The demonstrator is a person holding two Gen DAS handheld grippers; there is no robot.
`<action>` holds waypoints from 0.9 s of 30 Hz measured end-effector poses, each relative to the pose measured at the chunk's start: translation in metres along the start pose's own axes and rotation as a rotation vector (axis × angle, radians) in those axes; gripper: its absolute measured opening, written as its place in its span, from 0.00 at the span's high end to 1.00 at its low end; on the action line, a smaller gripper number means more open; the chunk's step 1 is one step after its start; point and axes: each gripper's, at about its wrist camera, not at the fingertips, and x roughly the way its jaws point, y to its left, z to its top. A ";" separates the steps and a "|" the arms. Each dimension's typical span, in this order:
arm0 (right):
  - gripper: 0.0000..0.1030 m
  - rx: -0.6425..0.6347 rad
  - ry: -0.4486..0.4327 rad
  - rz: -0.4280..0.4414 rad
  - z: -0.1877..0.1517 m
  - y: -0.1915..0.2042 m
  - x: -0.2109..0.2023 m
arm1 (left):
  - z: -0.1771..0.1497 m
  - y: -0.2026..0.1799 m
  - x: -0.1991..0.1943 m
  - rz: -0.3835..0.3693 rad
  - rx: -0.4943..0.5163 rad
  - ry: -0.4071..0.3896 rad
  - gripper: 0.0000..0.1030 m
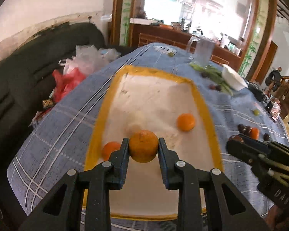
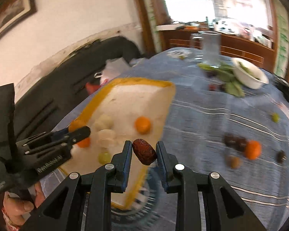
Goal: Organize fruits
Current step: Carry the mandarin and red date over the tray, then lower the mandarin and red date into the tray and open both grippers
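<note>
My left gripper (image 1: 143,144) is shut on an orange (image 1: 143,146) and holds it above the near end of a white tray with a yellow rim (image 1: 199,96). Two more oranges (image 1: 186,122) lie in the tray, one at the left (image 1: 110,150). My right gripper (image 2: 142,149) is shut on a dark red date (image 2: 144,152) over the tray's right rim (image 2: 136,188). In the right wrist view the tray also holds pale round fruits (image 2: 104,127), a green grape (image 2: 104,156) and an orange (image 2: 142,125). The left gripper shows there too (image 2: 81,132).
On the blue checked tablecloth (image 2: 212,119) to the right lie dark dates (image 2: 235,141), an orange (image 2: 252,150), a brown fruit (image 2: 234,161) and a green grape (image 2: 275,117). A white bowl (image 2: 250,75), green leaves and a glass pitcher (image 2: 211,46) stand at the far end. A dark sofa with plastic bags is left.
</note>
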 end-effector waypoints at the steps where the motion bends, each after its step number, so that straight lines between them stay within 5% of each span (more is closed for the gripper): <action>1: 0.72 -0.013 0.013 0.001 0.000 0.008 0.008 | -0.002 0.003 0.002 -0.004 -0.008 0.009 0.73; 11: 0.72 -0.047 0.082 -0.025 -0.011 0.026 0.052 | -0.010 0.012 0.000 0.025 -0.013 0.006 0.72; 15: 0.72 -0.040 0.072 -0.024 -0.009 0.023 0.050 | -0.006 0.006 -0.010 0.048 -0.015 -0.032 0.42; 17: 0.69 -0.041 0.062 -0.029 -0.009 0.023 0.047 | -0.005 0.002 -0.018 0.067 -0.002 -0.065 0.36; 27: 0.63 -0.031 -0.001 -0.059 -0.011 0.006 0.011 | -0.002 -0.029 -0.041 0.080 0.077 -0.136 0.28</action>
